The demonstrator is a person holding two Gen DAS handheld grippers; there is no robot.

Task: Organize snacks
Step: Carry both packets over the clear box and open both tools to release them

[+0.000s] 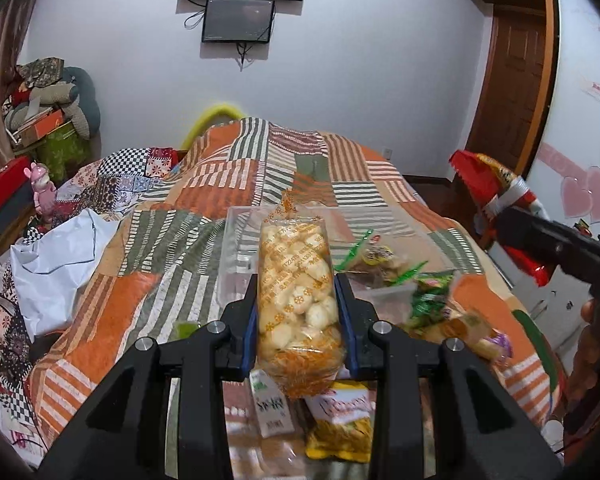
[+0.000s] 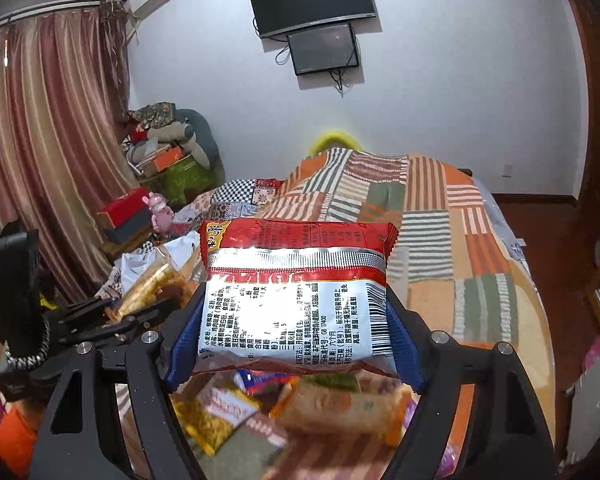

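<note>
My left gripper (image 1: 298, 312) is shut on a clear bag of round pale biscuits (image 1: 296, 296) and holds it up over the bed. Beyond it stands a clear plastic box (image 1: 240, 248). My right gripper (image 2: 296, 328) is shut on a red and white instant noodle packet (image 2: 296, 292), held above the bed; the packet also shows in the left wrist view (image 1: 496, 196) at the right. The left gripper with its biscuit bag shows in the right wrist view (image 2: 152, 292) at the left. More snack packets lie below both grippers: a yellow packet (image 1: 340, 424) and a white packet (image 1: 270, 404).
A patchwork quilt (image 1: 228, 184) covers the bed. A second clear container (image 1: 384, 300) and green-wrapped snacks (image 1: 428, 296) lie right of the box. White paper (image 1: 56, 264) lies on the left. Boxes and cushions (image 1: 48, 120) pile by the curtain. A wooden door (image 1: 512, 80) is at right.
</note>
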